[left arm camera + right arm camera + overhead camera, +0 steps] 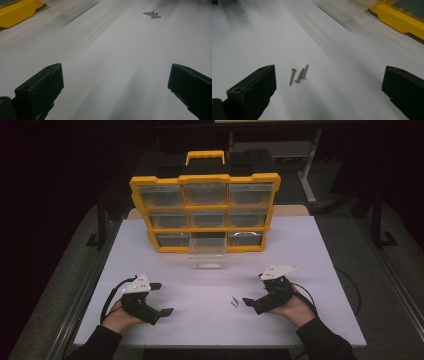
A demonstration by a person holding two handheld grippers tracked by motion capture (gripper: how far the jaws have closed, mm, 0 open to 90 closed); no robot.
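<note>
Three screws point(298, 74) are lying side by side on the white worktop point(210, 320), long axes pointing roughly away from the right gripper point(329, 86), just ahead of its wide-open jaws. The left gripper point(159, 299), jaws also spread wide, is sitting well apart to the left.

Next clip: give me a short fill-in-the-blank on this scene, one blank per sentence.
1. The number of screws lying on the table is ____.
2. The right tongs stand ____, holding nothing.
3. The frame of the drawer organizer is ____ in colour.

Missing words: three; open; yellow
</note>
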